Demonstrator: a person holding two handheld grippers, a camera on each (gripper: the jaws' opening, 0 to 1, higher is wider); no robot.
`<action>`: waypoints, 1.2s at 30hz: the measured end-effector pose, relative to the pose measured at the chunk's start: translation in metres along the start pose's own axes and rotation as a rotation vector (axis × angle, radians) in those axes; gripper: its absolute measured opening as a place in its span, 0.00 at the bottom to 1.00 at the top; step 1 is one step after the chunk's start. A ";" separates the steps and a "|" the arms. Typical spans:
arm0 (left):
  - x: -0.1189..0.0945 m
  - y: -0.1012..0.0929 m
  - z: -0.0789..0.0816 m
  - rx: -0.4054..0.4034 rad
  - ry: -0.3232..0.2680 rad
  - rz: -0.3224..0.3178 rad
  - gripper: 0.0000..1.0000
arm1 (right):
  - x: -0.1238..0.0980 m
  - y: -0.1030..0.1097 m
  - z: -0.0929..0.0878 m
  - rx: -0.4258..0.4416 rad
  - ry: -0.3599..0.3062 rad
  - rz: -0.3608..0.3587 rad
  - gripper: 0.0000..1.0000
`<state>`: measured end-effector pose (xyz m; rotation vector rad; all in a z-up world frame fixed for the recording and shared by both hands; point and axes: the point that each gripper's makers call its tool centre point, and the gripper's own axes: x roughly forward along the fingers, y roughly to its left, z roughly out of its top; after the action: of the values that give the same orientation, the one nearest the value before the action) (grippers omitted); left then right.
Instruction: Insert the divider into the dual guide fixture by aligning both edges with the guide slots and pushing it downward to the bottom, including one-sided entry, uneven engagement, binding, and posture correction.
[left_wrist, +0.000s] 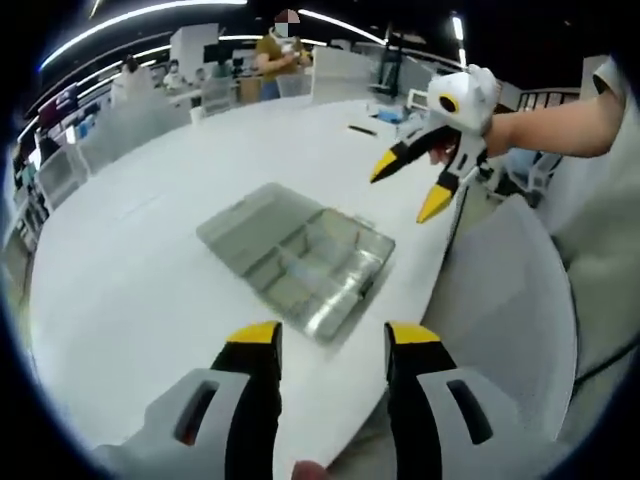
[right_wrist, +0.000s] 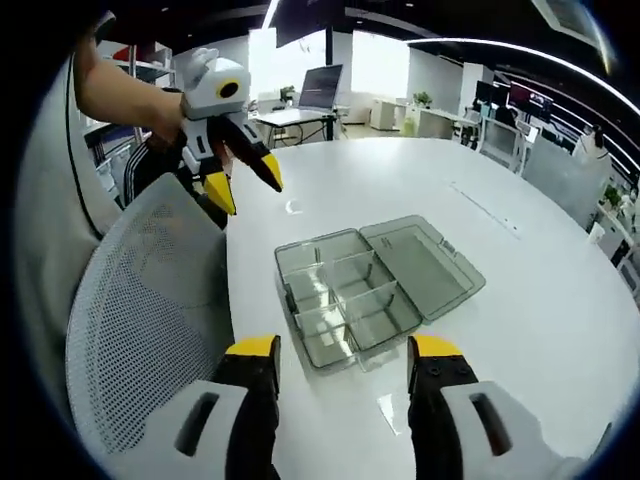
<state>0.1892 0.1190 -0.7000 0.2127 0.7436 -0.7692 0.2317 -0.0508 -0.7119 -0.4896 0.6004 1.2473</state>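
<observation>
With the open box (right_wrist: 375, 285) lying on the table (right_wrist: 520, 330), both tongs, left (left_wrist: 330, 345) and right (right_wrist: 345, 355), hover wide and empty short of it, ready to approach.

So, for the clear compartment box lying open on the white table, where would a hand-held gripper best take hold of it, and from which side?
Probably the open lid: it lies flat beside the compartment tray, a thin free edge the jaws could straddle. In the right gripper view, come in low from the lid's outer side, away from the tray. The tray's walls and inner dividers look harder to close on. Both the left hand-held gripper and the right hand-held gripper are open and empty.
</observation>
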 end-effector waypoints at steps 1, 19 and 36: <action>0.000 0.002 -0.002 0.001 0.002 0.001 0.39 | -0.001 0.000 0.000 0.007 -0.005 -0.003 0.49; -0.009 0.038 -0.045 0.100 0.125 0.027 0.41 | -0.017 0.010 -0.005 0.119 -0.080 -0.070 0.60; -0.020 0.088 -0.095 0.156 0.256 0.067 0.42 | -0.020 0.015 -0.007 0.168 -0.091 -0.095 0.65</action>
<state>0.1901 0.2342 -0.7633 0.4817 0.9142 -0.7439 0.2117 -0.0663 -0.7042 -0.3161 0.5920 1.1121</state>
